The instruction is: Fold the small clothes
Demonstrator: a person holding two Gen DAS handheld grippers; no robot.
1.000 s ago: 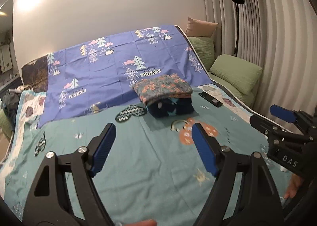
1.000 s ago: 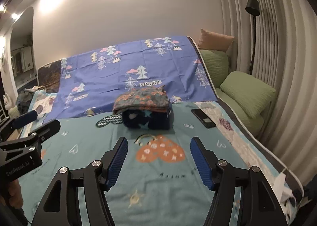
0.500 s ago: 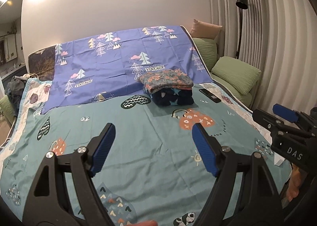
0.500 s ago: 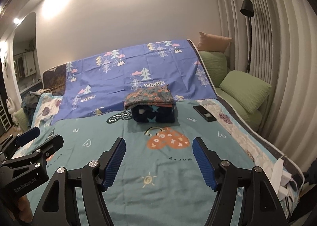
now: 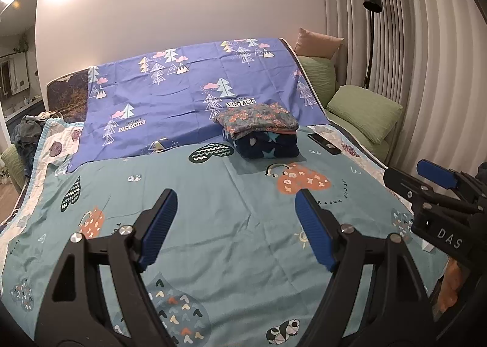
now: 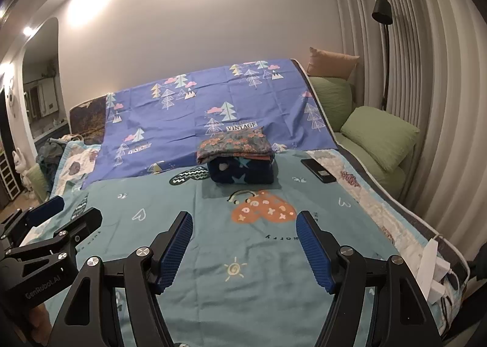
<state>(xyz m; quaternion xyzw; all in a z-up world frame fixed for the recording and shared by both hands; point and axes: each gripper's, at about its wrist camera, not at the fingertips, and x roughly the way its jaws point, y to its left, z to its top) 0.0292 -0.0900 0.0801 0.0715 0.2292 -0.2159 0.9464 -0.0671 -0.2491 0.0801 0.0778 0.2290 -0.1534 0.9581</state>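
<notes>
A stack of folded small clothes sits on the teal bedspread (image 5: 237, 225), near the purple sheet: a floral grey-orange piece (image 5: 257, 120) on top of a dark navy star-print piece (image 5: 266, 147). The same stack shows in the right wrist view, floral piece (image 6: 236, 146) over navy piece (image 6: 242, 175). My left gripper (image 5: 234, 225) is open and empty, held above the bedspread well short of the stack. My right gripper (image 6: 245, 248) is open and empty, also back from the stack. Each gripper shows at the edge of the other's view.
A purple tree-print sheet (image 5: 197, 94) covers the bed's far half. A black phone (image 6: 318, 170) lies right of the stack. Green pillows (image 6: 380, 135) and a floor lamp (image 6: 383, 9) stand at the right. A clothes pile (image 5: 26, 134) lies far left. White chargers (image 6: 432, 268) sit at the bed's right edge.
Both grippers have pulled back from the stack and risen, so more of the bedspread shows. Both stay open and empty. The stack has not moved.
</notes>
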